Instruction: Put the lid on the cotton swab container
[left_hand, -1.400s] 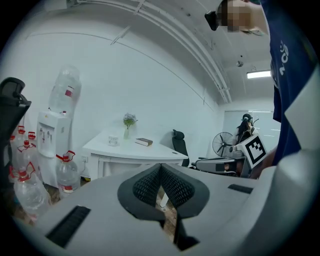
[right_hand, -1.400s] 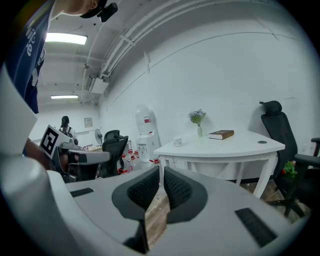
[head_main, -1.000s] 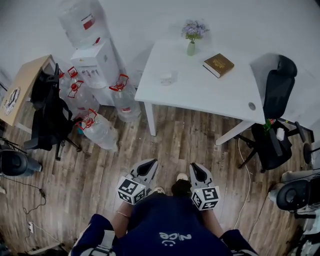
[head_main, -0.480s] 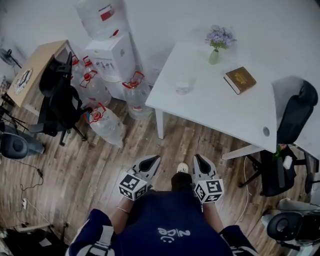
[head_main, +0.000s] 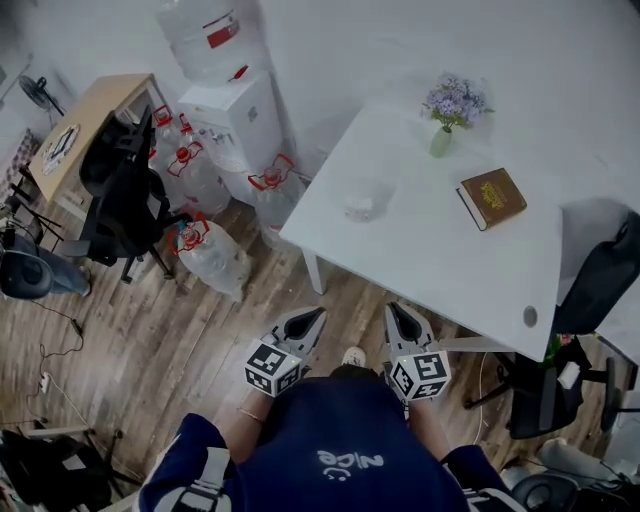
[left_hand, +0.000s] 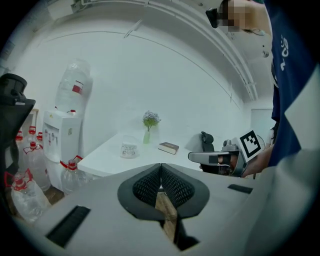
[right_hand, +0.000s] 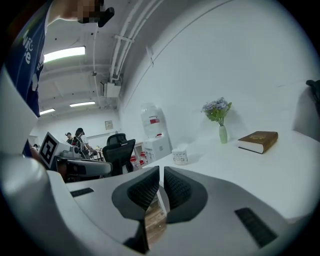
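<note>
On the white worktop (head_main: 480, 270), closer now after the walk-up, sits the small clear round cotton swab container (head_main: 365, 200); left tool (head_main: 312, 315) and right tool (head_main: 393, 310) hang closed and empty, so reaching comes next

Table (head_main: 430, 270) and cotton swab container (head_main: 362, 200) are white, book (head_main: 491, 197) brown, flowers (head_main: 455, 98) purple, chair (head_main: 125, 200) black.

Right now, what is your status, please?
Left gripper and right gripper shut, empty, near the white table. Small clear cotton swab container on it, untouched. Brown book, flower vase well aside.
</note>
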